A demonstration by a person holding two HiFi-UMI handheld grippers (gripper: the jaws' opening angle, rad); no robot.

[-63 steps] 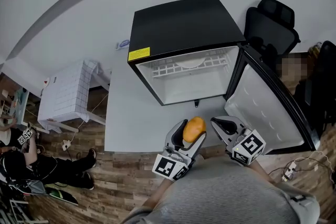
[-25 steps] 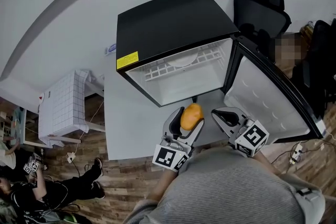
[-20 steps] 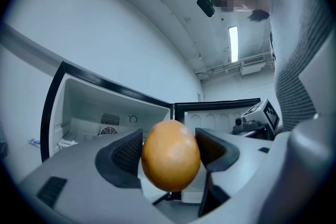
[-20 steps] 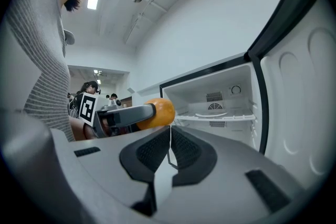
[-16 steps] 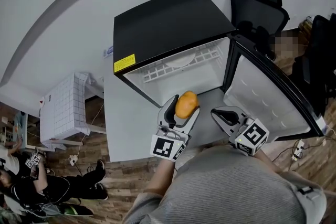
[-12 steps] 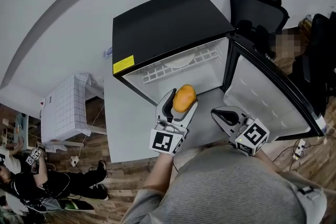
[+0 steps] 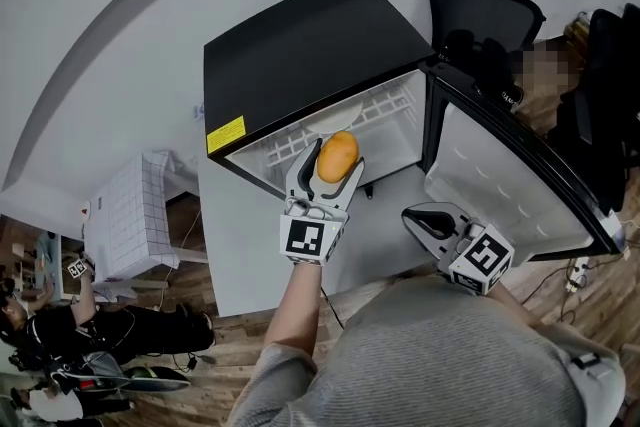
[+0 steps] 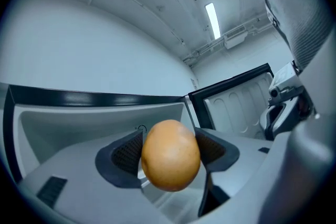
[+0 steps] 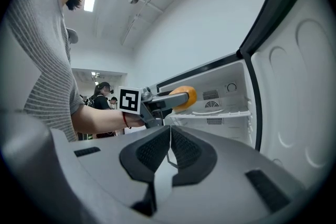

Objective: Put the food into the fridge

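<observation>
My left gripper (image 7: 333, 161) is shut on an orange (image 7: 337, 156), held at the mouth of the small black fridge (image 7: 300, 55). From the left gripper view the orange (image 8: 170, 155) fills the gap between both pads, with the fridge's white inside (image 8: 94, 128) behind it. The fridge door (image 7: 510, 185) stands wide open at the right. My right gripper (image 7: 428, 223) hangs lower, in front of the door, its jaws shut with nothing between them (image 9: 169, 150). The right gripper view shows the left gripper (image 9: 181, 98) with the orange (image 9: 185, 96) beside the wire shelf (image 9: 215, 114).
A black office chair (image 7: 480, 5) stands behind the fridge door. At the left, on the wooden floor, is a white gridded box (image 7: 125, 215). People stand at the far lower left (image 7: 60, 335). The fridge sits on a pale grey surface (image 7: 240, 225).
My left gripper has carried the orange up and forward, from near my body to the fridge opening, rolling a little. The right gripper has stayed where it was.
</observation>
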